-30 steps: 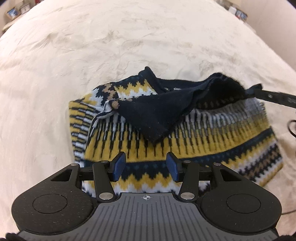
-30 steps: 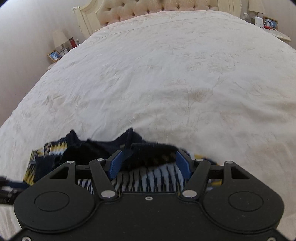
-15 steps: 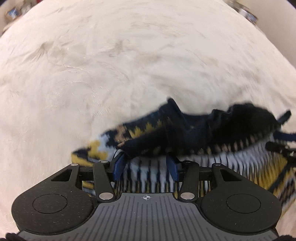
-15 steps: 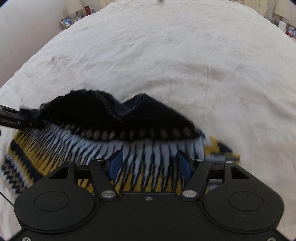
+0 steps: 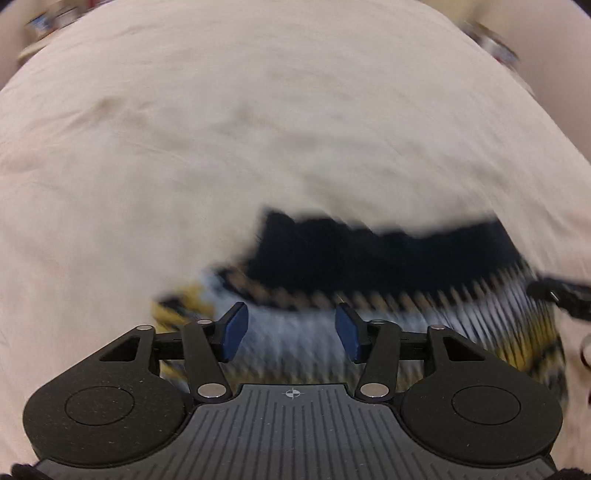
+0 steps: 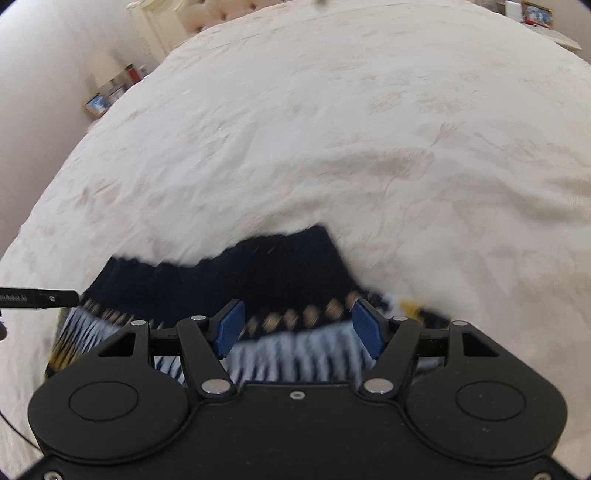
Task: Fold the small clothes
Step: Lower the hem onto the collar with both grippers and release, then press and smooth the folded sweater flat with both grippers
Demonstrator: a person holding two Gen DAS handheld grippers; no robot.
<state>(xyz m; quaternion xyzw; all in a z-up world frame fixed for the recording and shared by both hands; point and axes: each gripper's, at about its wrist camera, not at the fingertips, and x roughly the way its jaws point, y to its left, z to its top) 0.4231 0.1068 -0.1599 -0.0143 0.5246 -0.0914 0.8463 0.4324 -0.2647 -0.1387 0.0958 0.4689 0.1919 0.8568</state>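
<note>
A small knit sweater with navy, yellow and white pattern lies on the cream bedspread; the left wrist view is motion-blurred. Its navy band faces away from me, the white striped part nearest. My left gripper is open just above the sweater's near edge, nothing between its blue pads. My right gripper is open over the same sweater, also empty. The tip of the right gripper shows at the right edge of the left wrist view, and the left one's tip at the left edge of the right wrist view.
The bedspread stretches far beyond the sweater. A tufted headboard stands at the far end. A nightstand with a lamp and a framed photo is at the far left, another nightstand at the far right.
Both grippers have moved over the sweater. The raised navy flap has been laid down flatter, and the sweater now sits lower and closer in both views. Both stay open.
</note>
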